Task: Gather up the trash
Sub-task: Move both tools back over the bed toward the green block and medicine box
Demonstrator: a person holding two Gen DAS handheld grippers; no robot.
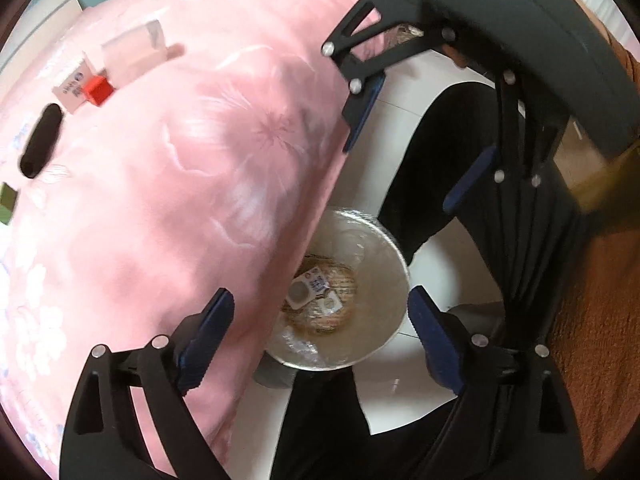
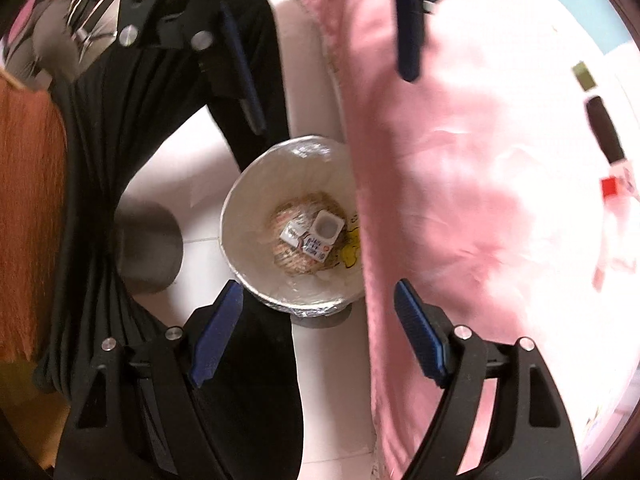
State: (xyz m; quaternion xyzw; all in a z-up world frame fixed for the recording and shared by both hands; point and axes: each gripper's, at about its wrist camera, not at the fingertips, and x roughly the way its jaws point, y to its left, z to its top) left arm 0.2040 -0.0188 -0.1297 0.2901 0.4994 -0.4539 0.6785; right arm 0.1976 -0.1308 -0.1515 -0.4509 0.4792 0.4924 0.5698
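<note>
A round bin (image 1: 394, 256) lined with clear plastic stands on the white floor beside the pink bed; it also shows in the right wrist view (image 2: 236, 204). Small white packets (image 1: 310, 286) lie in its bottom, also seen in the right wrist view (image 2: 320, 234). My left gripper (image 1: 320, 336) is open and empty above the bin. My right gripper (image 2: 316, 320) is open and empty above it too, and shows in the left wrist view (image 1: 416, 152). The left gripper shows at the top of the right wrist view (image 2: 328, 68).
On the pink floral bedspread (image 1: 180, 184) lie a red cube (image 1: 97, 90), a white packet (image 1: 72, 90), a clear wrapper (image 1: 134, 50), a black cylinder (image 1: 40, 146) and a green item (image 1: 8, 202). The person's black trousers (image 2: 120, 160) stand beside the bin.
</note>
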